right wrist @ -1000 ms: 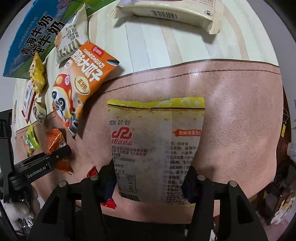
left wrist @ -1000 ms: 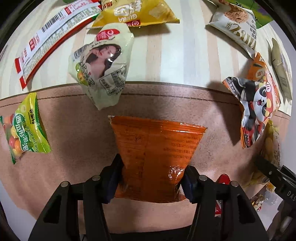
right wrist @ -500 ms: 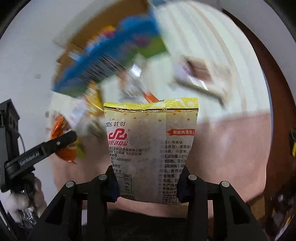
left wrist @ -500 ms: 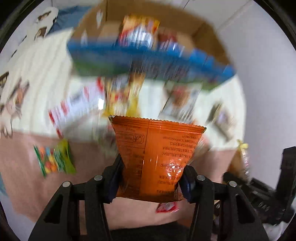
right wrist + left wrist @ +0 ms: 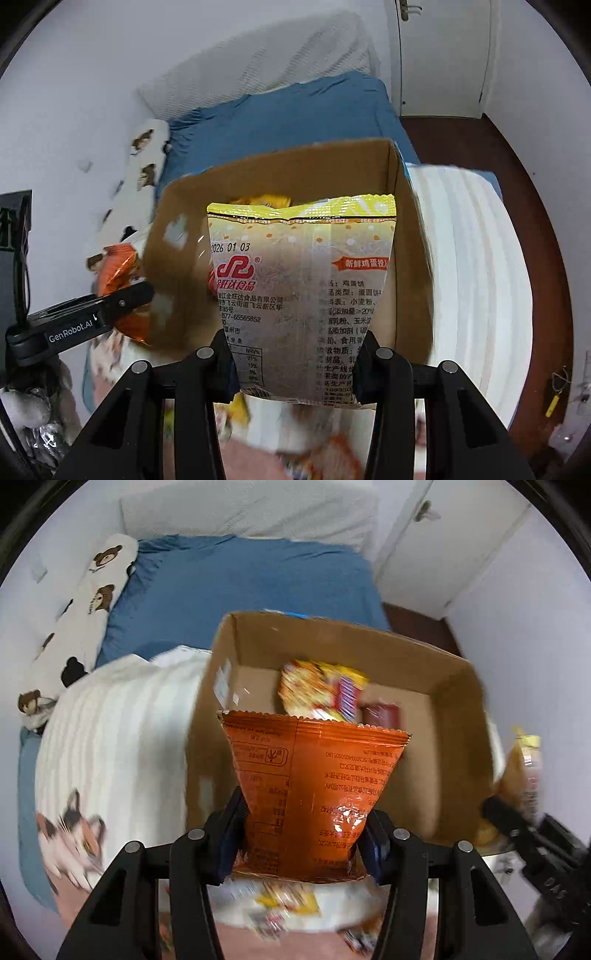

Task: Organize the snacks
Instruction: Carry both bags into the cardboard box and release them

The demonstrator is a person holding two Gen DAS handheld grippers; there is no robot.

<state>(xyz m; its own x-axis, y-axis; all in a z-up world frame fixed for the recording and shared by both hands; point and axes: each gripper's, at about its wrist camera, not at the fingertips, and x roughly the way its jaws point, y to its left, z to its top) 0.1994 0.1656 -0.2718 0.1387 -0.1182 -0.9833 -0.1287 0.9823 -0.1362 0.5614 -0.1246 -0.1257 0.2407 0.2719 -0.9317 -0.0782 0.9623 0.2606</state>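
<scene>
My left gripper is shut on an orange snack packet, held up in front of an open cardboard box. Inside the box lie a yellow-and-red snack bag and a dark red packet. In the right wrist view my right gripper is shut on a yellow-topped snack packet, held over the same cardboard box. The left gripper with its orange packet shows at the left there. At the right edge of the left wrist view the right gripper shows.
The box stands on a white striped blanket with a cat print, on a bed with a blue sheet and a bear-print pillow. More snack packets lie blurred on the blanket below the grippers. Dark wooden floor lies right.
Both grippers have risen from the brown blanket with their packets and swung to the cardboard box, which now fills the middle of both views. The loose snacks have dropped out of sight below.
</scene>
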